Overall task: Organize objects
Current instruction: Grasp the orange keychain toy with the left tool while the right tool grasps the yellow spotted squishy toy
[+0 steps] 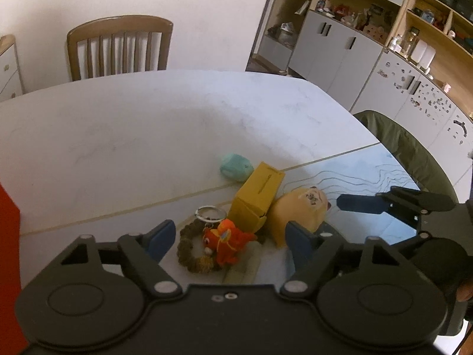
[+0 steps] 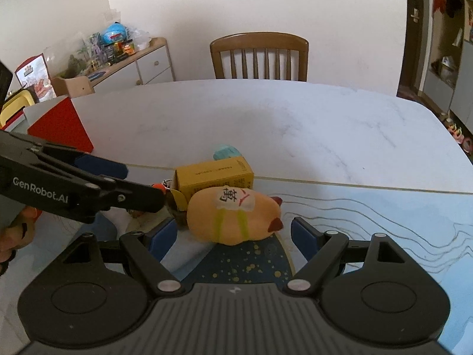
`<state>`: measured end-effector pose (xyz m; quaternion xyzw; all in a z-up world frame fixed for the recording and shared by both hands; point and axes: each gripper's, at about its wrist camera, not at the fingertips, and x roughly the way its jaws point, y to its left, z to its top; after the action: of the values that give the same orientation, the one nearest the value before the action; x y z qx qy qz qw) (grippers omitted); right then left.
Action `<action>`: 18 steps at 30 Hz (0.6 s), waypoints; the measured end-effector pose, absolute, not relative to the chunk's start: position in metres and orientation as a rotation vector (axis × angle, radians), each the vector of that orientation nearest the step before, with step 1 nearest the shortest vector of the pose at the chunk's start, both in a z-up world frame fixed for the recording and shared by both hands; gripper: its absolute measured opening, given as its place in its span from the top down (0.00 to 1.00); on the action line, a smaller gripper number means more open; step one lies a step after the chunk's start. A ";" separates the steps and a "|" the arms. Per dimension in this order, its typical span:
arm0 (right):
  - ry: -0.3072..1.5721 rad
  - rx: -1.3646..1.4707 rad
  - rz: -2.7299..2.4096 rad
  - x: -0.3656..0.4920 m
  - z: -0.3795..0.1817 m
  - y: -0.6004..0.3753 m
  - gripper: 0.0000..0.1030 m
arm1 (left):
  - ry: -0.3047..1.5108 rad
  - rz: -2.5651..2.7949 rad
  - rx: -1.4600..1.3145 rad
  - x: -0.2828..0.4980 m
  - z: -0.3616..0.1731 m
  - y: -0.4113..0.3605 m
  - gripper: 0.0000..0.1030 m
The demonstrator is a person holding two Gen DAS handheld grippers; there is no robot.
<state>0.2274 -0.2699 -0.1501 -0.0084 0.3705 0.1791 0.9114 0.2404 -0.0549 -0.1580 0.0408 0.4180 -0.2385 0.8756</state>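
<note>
Both grippers stand with jaws apart over the table (image 2: pixel 295 124): the left gripper (image 1: pixel 227 236), marked "GenRobot.AI", above the orange keychain (image 1: pixel 226 244), the right gripper (image 2: pixel 233 238) before the tan toy (image 2: pixel 233 219) bearing "萬", beside the yellow box (image 2: pixel 214 177).

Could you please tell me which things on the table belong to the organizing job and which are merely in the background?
For the job: orange fish keychain, yellow carton, peach pig figurine, teal plush, red box.

Just lying about: wooden chair, sideboard with toys, shelving unit.
</note>
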 end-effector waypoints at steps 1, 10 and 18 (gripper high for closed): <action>0.763 -0.021 0.371 0.228 -0.151 -0.268 0.18 | 0.871 -0.506 0.089 0.241 -0.158 -0.056 0.28; 0.764 -0.029 0.365 0.235 -0.157 -0.261 0.18 | 0.867 -0.522 0.130 0.238 -0.166 -0.060 0.41; 0.770 -0.023 0.354 0.238 -0.159 -0.262 0.18 | 0.889 -0.529 0.100 0.244 -0.169 -0.057 0.49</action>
<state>0.2378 -0.2617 -0.1595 -0.0112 0.3734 0.1719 0.9115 0.2436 -0.0570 -0.1693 0.0476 0.4248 -0.2530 0.8679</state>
